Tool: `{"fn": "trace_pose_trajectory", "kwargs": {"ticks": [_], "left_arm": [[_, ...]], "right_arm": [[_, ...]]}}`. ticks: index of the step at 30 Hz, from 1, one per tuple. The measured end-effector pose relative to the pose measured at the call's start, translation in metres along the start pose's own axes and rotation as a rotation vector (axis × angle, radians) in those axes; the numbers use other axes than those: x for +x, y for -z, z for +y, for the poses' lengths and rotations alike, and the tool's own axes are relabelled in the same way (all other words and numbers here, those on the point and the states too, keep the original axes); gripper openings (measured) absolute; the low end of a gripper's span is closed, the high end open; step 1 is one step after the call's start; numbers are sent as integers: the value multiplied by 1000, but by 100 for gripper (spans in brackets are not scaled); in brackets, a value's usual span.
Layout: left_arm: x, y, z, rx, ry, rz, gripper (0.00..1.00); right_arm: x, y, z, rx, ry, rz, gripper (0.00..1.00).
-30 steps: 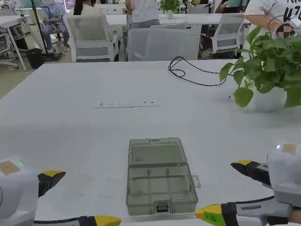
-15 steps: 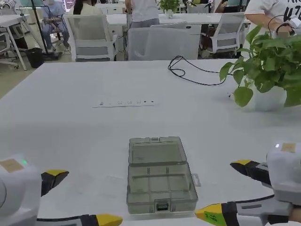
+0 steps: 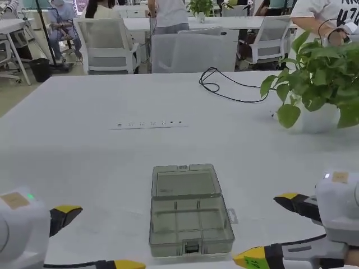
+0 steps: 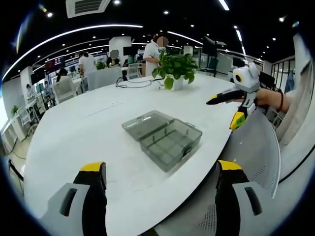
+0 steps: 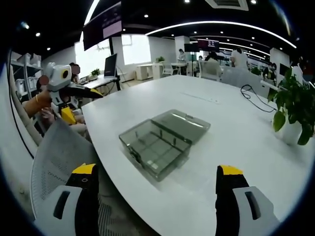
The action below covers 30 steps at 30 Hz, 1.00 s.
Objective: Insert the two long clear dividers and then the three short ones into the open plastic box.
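Plainly, both tools are idle: the left gripper (image 3: pixel 96 237) and the right gripper (image 3: pixel 268 227) each hold their yellow-tipped jaws spread wide with nothing between them. They flank the open plastic box (image 3: pixel 168 245), the left one to its left, the right one to its right, both level with its front wall. The box sits on the white table (image 3: pixel 84 157) between them, with its lid (image 3: pixel 185 182) folded flat on the side away from the person and its latch facing the person. Its hinge line, and so the base's longer side, appears to run across from one gripper to the other. Inside the base a faint grid of clear partitions shows, in the head view and in both gripper views, so some dividers seem to be seated already; whether all five are in cannot be told through the tinted plastic. A small clear piece (image 3: pixel 233 216) lies on the table touching or just beside the box's right wall; it may be a short divider, though it is too small to be sure. It lies on the right gripper's side, and that gripper's lower tip is slightly nearer the box than the left's. If that piece is the next to go in, the right gripper looks better placed to reach inward for it.
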State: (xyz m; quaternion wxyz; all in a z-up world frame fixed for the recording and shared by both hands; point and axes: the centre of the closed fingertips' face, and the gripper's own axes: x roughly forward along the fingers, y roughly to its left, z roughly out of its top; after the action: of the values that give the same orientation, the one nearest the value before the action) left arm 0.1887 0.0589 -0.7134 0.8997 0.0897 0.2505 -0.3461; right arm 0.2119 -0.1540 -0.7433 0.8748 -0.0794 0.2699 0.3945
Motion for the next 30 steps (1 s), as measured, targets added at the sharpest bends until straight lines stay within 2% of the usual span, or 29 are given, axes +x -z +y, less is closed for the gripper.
{"fn": "trace_pose_trajectory", "kwargs": {"ticks": [7,20,30], "left_arm": [[3,1,0,0,-1,5,93],[6,5,3,-8,-7,23,93],[4,7,17,-40,-43,30,80]], "right_arm": [[3,2,-2,-12,-9,21,100],[3,0,-3,0,-9,18,100],[2,-2,-4,15,2,0,98]]}}
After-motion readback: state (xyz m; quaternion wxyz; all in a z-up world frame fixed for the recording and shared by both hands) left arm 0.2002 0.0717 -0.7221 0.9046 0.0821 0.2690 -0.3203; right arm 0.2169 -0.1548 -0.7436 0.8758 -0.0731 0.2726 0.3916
